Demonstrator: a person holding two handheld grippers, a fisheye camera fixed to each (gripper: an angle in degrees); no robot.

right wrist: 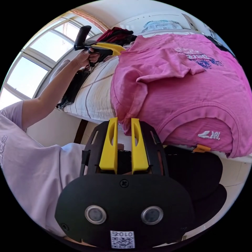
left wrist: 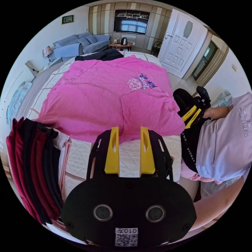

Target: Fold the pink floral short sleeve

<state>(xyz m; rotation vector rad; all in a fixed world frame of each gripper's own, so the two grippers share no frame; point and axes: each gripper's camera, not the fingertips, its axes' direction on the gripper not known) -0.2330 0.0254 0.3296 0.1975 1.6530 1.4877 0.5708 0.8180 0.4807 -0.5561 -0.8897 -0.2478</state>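
Hanging off the bed (left wrist: pixel 78 157) edge — pink shirt (left wrist: pixel 105 92), both tongs apart.

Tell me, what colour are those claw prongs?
Bright yellow, on a black body; the left claw shows it best in the left gripper view.

A bright pink shirt (left wrist: pixel 105 92) with a white and purple floral print lies on a white quilted bed (left wrist: pixel 78 155). Dark red and black clothes (left wrist: pixel 31 168) are stacked beside it. Each black gripper (left wrist: pixel 129 131) has 2 yellow jaws.
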